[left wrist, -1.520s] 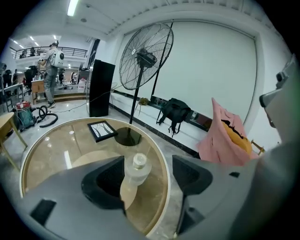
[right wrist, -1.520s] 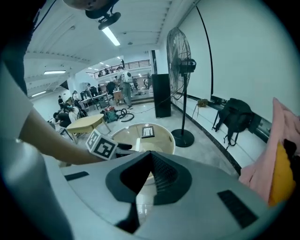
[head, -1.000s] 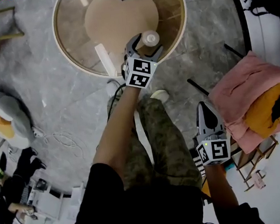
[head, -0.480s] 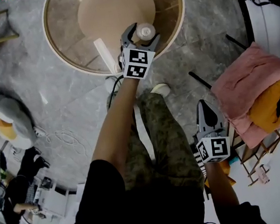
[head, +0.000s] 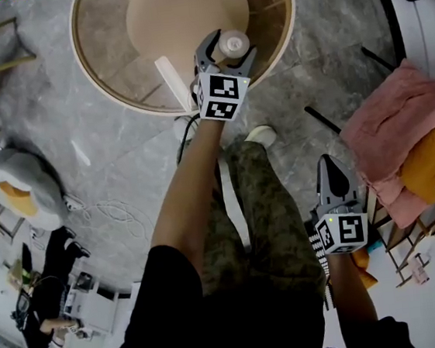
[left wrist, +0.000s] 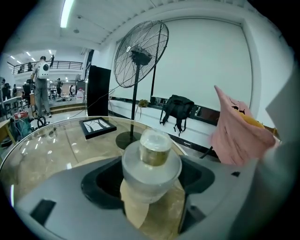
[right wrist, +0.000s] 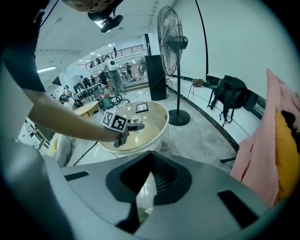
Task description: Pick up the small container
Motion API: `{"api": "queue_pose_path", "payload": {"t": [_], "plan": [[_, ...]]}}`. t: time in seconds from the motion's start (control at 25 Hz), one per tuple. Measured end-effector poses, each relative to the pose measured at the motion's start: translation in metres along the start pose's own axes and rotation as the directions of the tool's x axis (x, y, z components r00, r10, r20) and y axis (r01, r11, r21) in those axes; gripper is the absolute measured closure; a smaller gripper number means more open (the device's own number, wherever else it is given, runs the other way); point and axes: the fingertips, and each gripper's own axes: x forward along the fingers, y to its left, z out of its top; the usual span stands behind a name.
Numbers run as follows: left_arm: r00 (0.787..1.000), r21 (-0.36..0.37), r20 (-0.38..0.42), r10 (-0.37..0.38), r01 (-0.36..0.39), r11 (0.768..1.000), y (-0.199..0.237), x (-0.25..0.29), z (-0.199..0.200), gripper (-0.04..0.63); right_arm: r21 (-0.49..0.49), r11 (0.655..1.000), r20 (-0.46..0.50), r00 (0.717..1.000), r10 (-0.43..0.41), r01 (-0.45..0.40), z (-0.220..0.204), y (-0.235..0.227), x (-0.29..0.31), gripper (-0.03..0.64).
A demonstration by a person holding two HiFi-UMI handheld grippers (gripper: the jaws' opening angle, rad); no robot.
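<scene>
The small container (head: pixel 232 44) is a frosted jar with a clear lid, standing at the near right edge of the round glass table (head: pixel 114 87). My left gripper (head: pixel 227 51) has a jaw on each side of it and is shut on it. In the left gripper view the small container (left wrist: pixel 151 164) fills the space between the jaws above the glass table (left wrist: pixel 47 150). My right gripper (head: pixel 332 170) hangs low at my right side over the floor, shut and holding nothing. The right gripper view shows its jaws (right wrist: pixel 143 185) together, with the left gripper (right wrist: pixel 123 126) far off at the table.
A pink cloth (head: pixel 393 137) over a yellow cushion lies on a rack at the right. A standing fan (left wrist: pixel 140 51), a black framed picture (left wrist: pixel 97 126) and a backpack (left wrist: pixel 180 108) are beyond the table. An egg-shaped plush (head: pixel 16 188) and cables lie on the floor at the left.
The view has shifted a little. My left gripper stays around the container at the table's edge. My right gripper sits slightly lower in the picture.
</scene>
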Motion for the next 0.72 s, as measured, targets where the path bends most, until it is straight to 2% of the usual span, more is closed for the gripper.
{"api": "queue_pose_path", "payload": {"t": [0.24,0.56,0.72], "plan": [[0.999,-0.04,0.016,0.036,-0.035,0.999,0.014,-0.015,0.0,0.242,-0.002,1.0,-0.001,1.0,0.007,-0.007,-0.001,0.006,0.0,0.601],[0.998,0.011,0.007,0.065,-0.065,0.998,0.033,-0.026,-0.006,0.242,0.004,1.0,-0.001,1.0,-0.009,0.009,-0.002,0.012,0.002,0.601],[0.997,0.002,0.018,0.072,-0.072,0.997,0.037,-0.026,-0.01,0.242,0.01,1.0,-0.011,1.0,0.0,0.0,-0.005,0.02,0.006,0.601]]}}
